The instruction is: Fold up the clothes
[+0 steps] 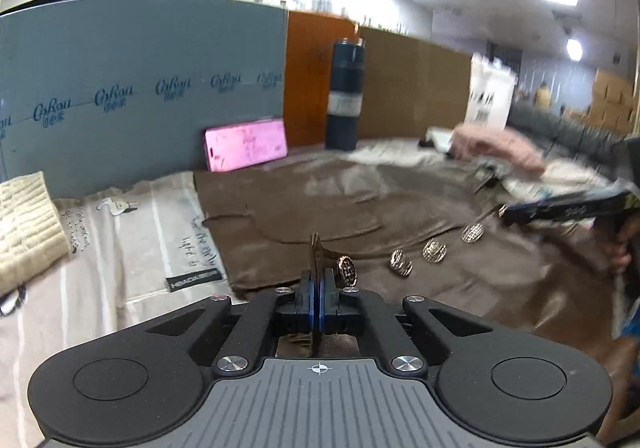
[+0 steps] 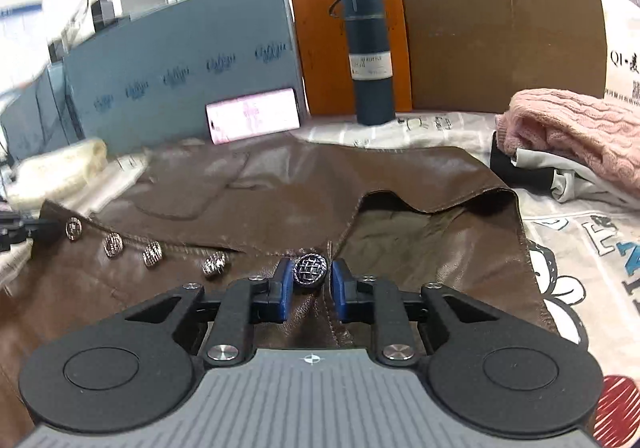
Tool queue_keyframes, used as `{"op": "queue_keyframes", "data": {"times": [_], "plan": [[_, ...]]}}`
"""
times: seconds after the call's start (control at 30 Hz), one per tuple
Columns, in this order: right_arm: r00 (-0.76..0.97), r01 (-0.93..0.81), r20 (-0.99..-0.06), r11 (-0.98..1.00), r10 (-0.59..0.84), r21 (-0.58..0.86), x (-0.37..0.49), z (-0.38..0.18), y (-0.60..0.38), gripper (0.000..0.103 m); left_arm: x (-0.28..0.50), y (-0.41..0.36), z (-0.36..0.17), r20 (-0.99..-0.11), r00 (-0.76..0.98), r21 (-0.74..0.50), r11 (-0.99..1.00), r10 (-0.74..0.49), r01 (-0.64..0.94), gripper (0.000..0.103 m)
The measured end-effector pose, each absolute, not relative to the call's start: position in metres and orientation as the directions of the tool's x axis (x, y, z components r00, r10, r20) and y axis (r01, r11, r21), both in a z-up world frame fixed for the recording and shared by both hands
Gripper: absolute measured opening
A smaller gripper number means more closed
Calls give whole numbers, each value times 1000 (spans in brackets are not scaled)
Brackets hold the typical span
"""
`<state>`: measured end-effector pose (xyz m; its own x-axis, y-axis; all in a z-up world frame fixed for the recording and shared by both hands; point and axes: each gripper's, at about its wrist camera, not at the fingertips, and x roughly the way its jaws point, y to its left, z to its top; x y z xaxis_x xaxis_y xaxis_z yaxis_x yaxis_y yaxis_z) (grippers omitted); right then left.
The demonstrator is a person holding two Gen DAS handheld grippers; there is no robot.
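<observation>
A brown leather jacket (image 1: 400,208) with a row of woven metal buttons (image 1: 434,250) lies spread on the printed sheet; it also shows in the right wrist view (image 2: 280,188). My left gripper (image 1: 319,280) is shut on the jacket's front edge, a fold of leather standing up between its blue pads. My right gripper (image 2: 310,276) is part open, its blue pads on either side of a metal button (image 2: 310,267) at the jacket's front edge, with small gaps to it. The right gripper shows blurred in the left wrist view (image 1: 568,208).
A dark blue flask (image 2: 370,56) stands at the back by cardboard panels. A pink phone (image 2: 252,120) leans on a blue board (image 1: 140,88). A pink knit sweater (image 2: 580,128) lies on other clothes at right. A cream quilted cloth (image 1: 24,224) lies at left.
</observation>
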<state>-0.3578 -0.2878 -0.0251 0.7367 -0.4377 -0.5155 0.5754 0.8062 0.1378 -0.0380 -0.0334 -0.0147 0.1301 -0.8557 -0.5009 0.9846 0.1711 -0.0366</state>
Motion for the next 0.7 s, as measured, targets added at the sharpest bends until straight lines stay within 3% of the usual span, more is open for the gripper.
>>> {"op": "queue_keyframes", "data": {"times": [0.07, 0.1, 0.13, 0.2, 0.27, 0.33, 0.37, 0.4, 0.43, 0.57, 0.7], "plan": [[716, 579, -537, 809, -445, 101, -353, -29, -288, 22, -37, -42, -24, -554, 135, -18, 174, -821, 985, 2], [711, 584, -536, 807, -456, 88, -354, -30, -287, 27, -37, -43, -28, -568, 142, -10, 179, -811, 984, 8], [704, 592, -533, 803, -468, 77, -354, -31, -286, 31, -37, -43, -29, -568, 149, -4, 184, -809, 983, 10], [684, 627, -517, 777, -514, 57, -360, -30, -286, 51, -35, -37, -27, -548, 164, -8, 201, -821, 980, 18], [662, 669, -484, 743, -572, 37, -371, -26, -286, 56, -31, -27, -22, -511, 201, -12, 241, -836, 971, 30], [642, 701, -445, 713, -624, 12, -386, -20, -283, 66, -29, -15, -16, -477, 228, -15, 267, -849, 964, 51], [638, 711, -421, 703, -645, -1, -394, -18, -281, 75, -30, -6, -12, -450, 234, -15, 269, -862, 963, 57], [640, 713, -395, 701, -659, -14, -403, -17, -277, 83, -32, 2, -9, -419, 230, -14, 259, -879, 966, 71], [649, 708, -369, 706, -665, -28, -412, -15, -273, 85, -34, 11, -5, -379, 217, -11, 239, -900, 971, 78], [663, 675, -337, 729, -668, -117, -440, -14, -252, 101, -50, 45, 6, -225, 123, -19, 130, -967, 991, 84], [684, 615, -382, 773, -621, -155, -462, -13, -227, 102, -73, 64, 8, -209, -44, -14, -42, -977, 999, 90]]}}
